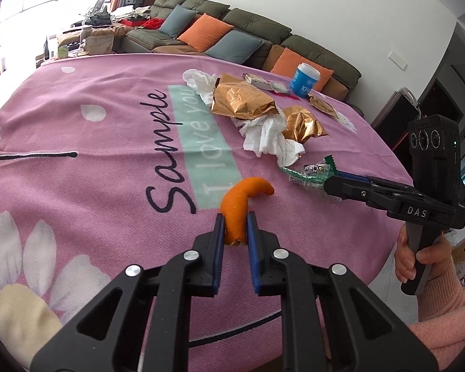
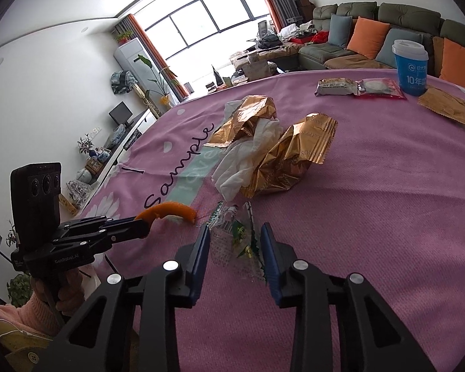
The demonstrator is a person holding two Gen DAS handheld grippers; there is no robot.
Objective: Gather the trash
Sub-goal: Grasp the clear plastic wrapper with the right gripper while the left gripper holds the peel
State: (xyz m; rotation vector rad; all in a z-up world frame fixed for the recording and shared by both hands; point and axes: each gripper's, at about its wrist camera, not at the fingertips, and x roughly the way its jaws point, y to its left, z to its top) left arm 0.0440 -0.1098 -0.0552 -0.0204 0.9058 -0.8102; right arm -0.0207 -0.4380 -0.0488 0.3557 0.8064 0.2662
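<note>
1. While it lies on the pink tablecloth (image 1: 77,186), the orange peel (image 1: 241,204) is pinched at its near end by the left gripper (image 1: 235,226).
2. Beside it, the right gripper (image 2: 235,241) brackets a clear green-printed wrapper (image 2: 232,232); whether its pads press on it cannot be told.
3. Beyond lie gold foil wrappers (image 1: 241,99) and crumpled tissues (image 1: 266,139).

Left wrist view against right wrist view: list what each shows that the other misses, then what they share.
Only the left wrist view: the left gripper from behind, its fingers shut on the curved orange peel.

Only the right wrist view: the big window, and the right gripper from behind, with the clear green-printed plastic wrapper between its fingers.

Both: the pink printed tablecloth, crumpled gold foil wrappers, white tissues, blue paper cup, green sofa.
</note>
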